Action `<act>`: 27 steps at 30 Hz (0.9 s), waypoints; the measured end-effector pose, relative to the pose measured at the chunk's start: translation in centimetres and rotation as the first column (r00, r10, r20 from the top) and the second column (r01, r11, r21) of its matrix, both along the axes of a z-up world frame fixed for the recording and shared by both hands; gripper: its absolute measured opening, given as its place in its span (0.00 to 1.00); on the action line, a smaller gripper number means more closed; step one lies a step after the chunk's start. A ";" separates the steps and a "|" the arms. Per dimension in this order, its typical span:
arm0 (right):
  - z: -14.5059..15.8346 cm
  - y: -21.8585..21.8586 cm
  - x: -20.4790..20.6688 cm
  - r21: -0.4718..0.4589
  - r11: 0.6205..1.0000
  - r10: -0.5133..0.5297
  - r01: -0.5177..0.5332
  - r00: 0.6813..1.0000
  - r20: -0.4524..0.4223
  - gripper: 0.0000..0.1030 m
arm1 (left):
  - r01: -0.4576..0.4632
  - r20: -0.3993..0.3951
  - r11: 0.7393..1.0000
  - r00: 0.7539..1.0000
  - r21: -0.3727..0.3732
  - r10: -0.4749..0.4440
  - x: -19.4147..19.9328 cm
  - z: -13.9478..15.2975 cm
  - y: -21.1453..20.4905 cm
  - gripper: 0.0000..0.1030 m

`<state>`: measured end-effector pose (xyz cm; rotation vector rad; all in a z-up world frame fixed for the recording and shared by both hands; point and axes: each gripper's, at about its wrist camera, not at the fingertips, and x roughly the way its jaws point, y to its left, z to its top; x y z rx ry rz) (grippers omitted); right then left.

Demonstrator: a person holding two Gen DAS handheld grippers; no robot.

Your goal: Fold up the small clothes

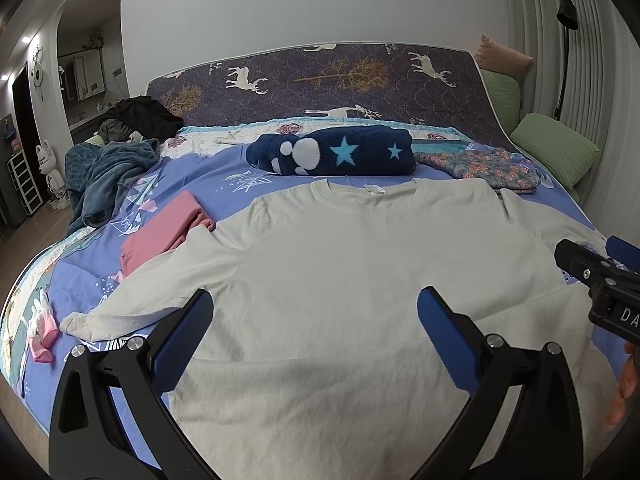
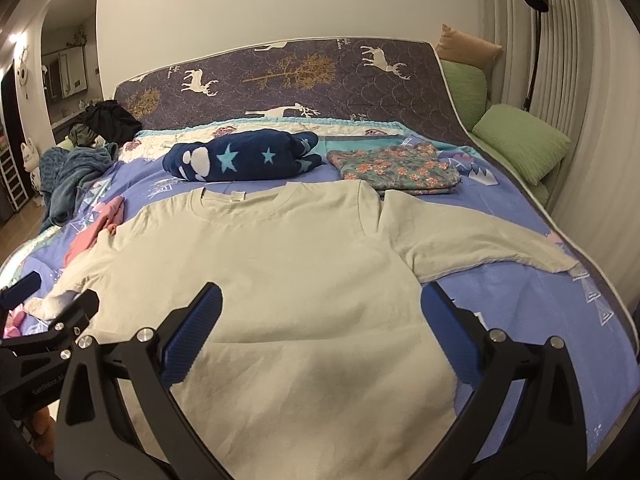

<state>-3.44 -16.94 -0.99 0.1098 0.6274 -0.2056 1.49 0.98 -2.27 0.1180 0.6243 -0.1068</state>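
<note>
Hovering over the flat cream shirt (image 1: 360, 264), both grippers gape.

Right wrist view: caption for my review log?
Open right gripper above a cream shirt spread flat on the bed; nothing grasped.

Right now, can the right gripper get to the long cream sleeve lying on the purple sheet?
Probably yes. The right gripper is open, and the long cream sleeve lies flat on the purple sheet ahead to its right, with nothing lying between them.
</note>
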 end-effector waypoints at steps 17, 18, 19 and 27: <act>-0.2 0.4 0.3 -0.048 0.999 0.015 -0.016 1.000 -0.025 0.98 | 0.003 -0.021 0.999 1.000 -0.040 -0.004 0.1 0.0 0.4 0.99; -0.2 0.4 0.3 -0.047 0.999 0.015 -0.016 1.000 -0.026 0.98 | 0.004 -0.021 0.999 1.000 -0.042 -0.005 0.1 0.0 0.5 0.99; -0.2 0.4 0.4 -0.047 0.999 0.016 -0.017 1.000 -0.027 0.98 | 0.009 -0.018 0.999 1.000 -0.047 -0.010 0.0 0.0 0.5 0.99; -0.3 0.5 0.4 -0.051 0.999 0.015 -0.016 0.999 -0.031 0.98 | 0.024 -0.004 0.999 1.000 -0.047 -0.024 -0.2 -0.1 0.6 0.99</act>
